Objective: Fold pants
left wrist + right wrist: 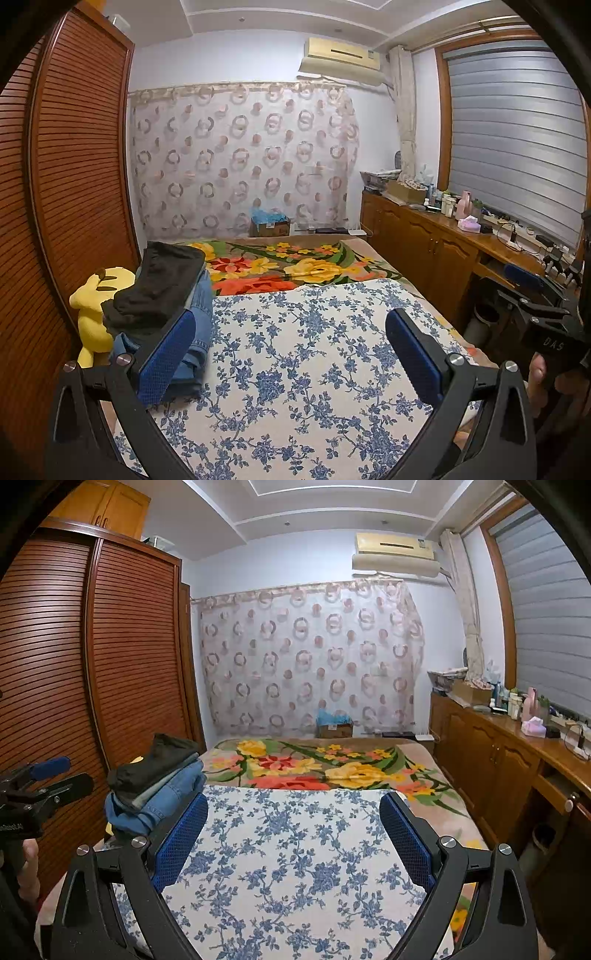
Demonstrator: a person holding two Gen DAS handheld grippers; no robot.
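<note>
A stack of folded pants lies at the left edge of the bed, black pants on top and blue jeans below; it also shows in the right wrist view. My left gripper is open and empty above the blue-flowered cloth, its left finger just in front of the stack. My right gripper is open and empty above the same cloth. The right gripper also shows at the right edge of the left wrist view, and the left gripper at the left edge of the right wrist view.
A yellow plush toy sits left of the stack against the slatted wardrobe. A flowered blanket covers the far bed. A wooden sideboard with bottles runs along the right. A cardboard box stands beyond the bed.
</note>
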